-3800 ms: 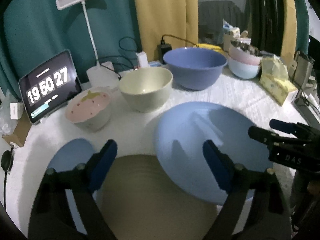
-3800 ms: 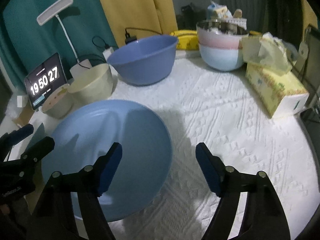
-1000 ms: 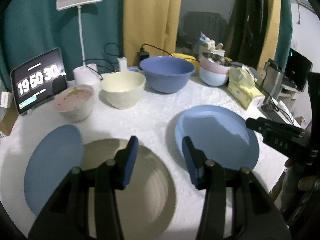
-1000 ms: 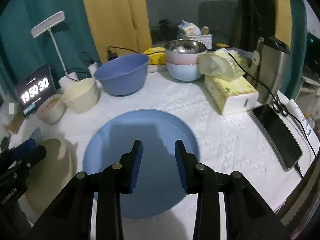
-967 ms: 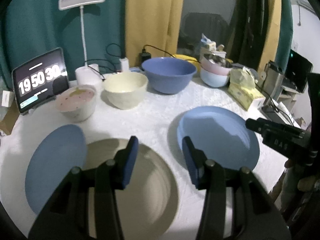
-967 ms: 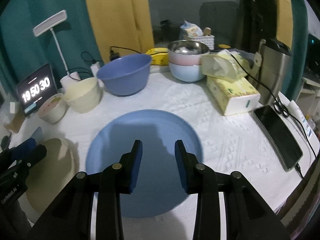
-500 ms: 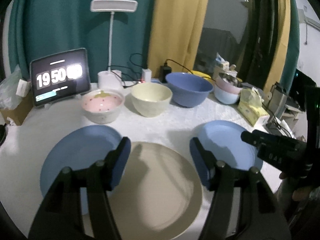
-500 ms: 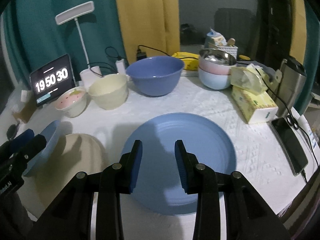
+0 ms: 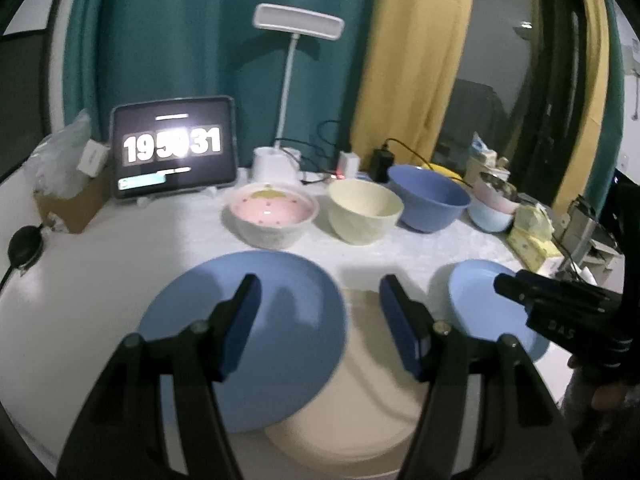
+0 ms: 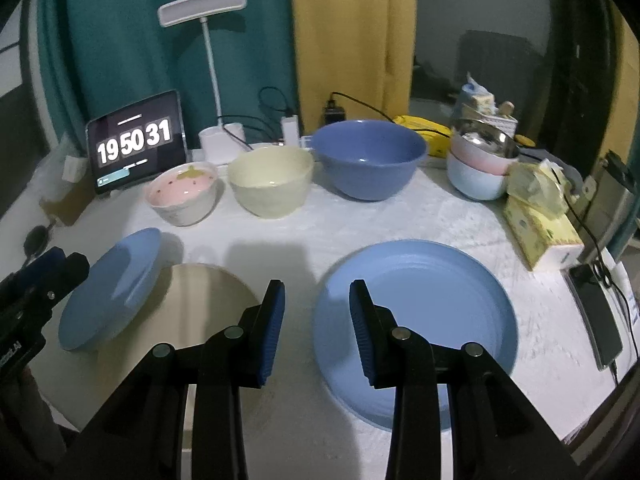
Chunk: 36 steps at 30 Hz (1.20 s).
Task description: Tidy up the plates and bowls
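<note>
Three plates lie along the table's near edge. A medium blue plate [image 9: 256, 340] rests tilted with its right edge on the beige plate [image 9: 360, 400]; both show in the right wrist view, blue [image 10: 112, 288] and beige [image 10: 204, 320]. A large light blue plate [image 10: 420, 312] lies to the right [image 9: 484, 304]. Behind stand a pink bowl [image 10: 184, 192], a cream bowl [image 10: 272, 180] and a big blue bowl [image 10: 368, 164]. My left gripper [image 9: 320, 324] is open and empty above the blue and beige plates. My right gripper [image 10: 316, 320] is open a little and empty, above the gap between the beige and light blue plates.
A tablet clock [image 10: 136, 140] and a desk lamp [image 10: 208, 60] stand at the back left. Stacked bowls [image 10: 480, 160], a tissue box [image 10: 540, 224], a phone [image 10: 596, 312] and cables sit at the right. A white cloth [image 10: 328, 228] covers the table.
Both grippers pulled back and up from the plates. The left view swung left, now over the medium blue plate. Both jaws narrowed from wide; the left then widened somewhat.
</note>
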Tool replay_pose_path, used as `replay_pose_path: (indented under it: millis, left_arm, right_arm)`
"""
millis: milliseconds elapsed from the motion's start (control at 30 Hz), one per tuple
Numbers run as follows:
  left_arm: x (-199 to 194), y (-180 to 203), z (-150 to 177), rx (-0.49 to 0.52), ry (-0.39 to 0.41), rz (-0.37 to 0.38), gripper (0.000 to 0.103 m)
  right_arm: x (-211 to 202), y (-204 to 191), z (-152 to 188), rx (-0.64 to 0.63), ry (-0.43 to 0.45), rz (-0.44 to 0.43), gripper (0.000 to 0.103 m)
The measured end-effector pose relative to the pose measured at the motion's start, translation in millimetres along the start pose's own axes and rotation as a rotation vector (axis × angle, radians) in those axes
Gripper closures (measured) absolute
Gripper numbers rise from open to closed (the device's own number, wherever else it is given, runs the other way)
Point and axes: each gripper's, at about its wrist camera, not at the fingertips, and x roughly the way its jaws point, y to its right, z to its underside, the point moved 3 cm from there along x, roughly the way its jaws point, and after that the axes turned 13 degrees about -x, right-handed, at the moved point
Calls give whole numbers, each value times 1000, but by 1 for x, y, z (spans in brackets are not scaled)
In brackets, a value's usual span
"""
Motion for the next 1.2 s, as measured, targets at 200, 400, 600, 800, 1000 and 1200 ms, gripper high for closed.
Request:
replay_pose_path:
  millis: [200, 400, 600, 800, 1000, 1200]
  left_arm:
    - [-5, -30, -5, -36, 24, -53, 40]
    - [-6, -59, -8, -77, 28, -97, 40]
    - [-3, -85, -9, -110, 27, -130, 40]
    - [0, -108, -8, -142, 21, -156, 40]
    - [7, -129, -7, -164, 8, -179, 40]
    - [17, -148, -4, -192, -27, -199, 40]
  right_arm:
    - [5, -22, -11, -38, 3, -26, 67]
    - [12, -41, -19, -70, 0, -47, 67]
    - [20, -60, -26, -96, -9, -63, 67]
    - [30, -81, -33, -127, -21, -80, 67]
    - [40, -99, -39, -147, -33, -95, 67]
    - [50, -113, -43, -161, -47, -114, 67]
